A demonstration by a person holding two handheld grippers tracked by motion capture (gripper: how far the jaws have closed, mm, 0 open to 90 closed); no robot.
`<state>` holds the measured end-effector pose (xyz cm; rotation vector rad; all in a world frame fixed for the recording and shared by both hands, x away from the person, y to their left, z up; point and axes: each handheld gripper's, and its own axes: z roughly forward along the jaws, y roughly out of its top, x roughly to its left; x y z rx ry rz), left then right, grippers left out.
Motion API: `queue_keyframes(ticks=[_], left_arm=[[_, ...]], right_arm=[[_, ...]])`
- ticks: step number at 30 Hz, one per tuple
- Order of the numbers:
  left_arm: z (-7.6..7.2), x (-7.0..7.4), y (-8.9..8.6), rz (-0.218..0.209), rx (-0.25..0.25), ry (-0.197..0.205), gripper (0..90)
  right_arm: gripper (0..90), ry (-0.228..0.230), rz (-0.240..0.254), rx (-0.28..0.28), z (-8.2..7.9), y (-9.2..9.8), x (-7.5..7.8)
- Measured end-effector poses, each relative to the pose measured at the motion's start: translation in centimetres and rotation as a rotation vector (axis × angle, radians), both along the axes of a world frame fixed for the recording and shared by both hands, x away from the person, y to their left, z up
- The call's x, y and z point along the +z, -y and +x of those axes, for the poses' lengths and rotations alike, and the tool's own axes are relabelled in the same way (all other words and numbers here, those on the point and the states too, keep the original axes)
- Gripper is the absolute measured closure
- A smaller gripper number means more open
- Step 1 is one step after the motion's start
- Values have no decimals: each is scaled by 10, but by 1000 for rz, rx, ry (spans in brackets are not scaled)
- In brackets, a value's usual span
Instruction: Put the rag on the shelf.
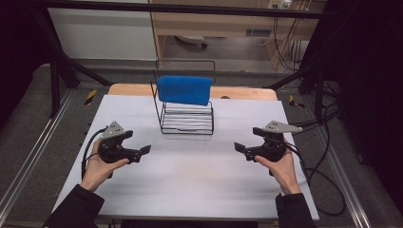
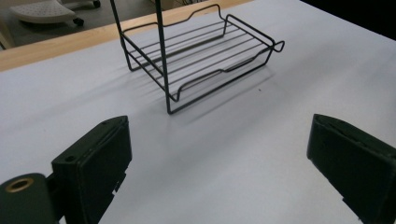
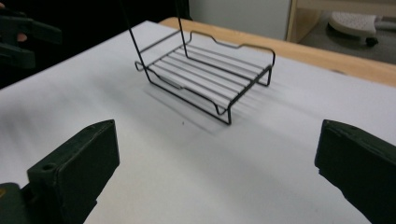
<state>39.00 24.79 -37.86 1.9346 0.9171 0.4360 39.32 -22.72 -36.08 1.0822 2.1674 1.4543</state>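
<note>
White table top [image 1: 190, 175] with a wooden far edge, dark frame bars and grey floor around it; near the back middle we see a black wire rack [image 1: 187, 118] with a blue cloth [image 1: 184, 90] draped over its top rail. We hold the left gripper [image 1: 142, 151] and right gripper [image 1: 241, 149] low over the bare table, well apart, either side of the rack and short of it. Both have their jaws spread wide with nothing between them.
</note>
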Motion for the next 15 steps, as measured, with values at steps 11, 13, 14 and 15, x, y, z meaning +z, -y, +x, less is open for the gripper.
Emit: queue_keyframes(ticks=[11,13,14,15], left_arm=[[-12,-31,-8,28,-3,-17,69],[-14,-37,-9,39,-3,-24,69],[-14,-40,-10,47,-5,-29,70],[-14,-43,-11,52,-5,-35,69]], right_arm=[[7,-77,-64,8,-13,10,-40],[7,-91,-64,8,-15,12,-47],[7,-99,-67,7,-16,14,-50],[7,-99,-72,13,-17,15,-53]])
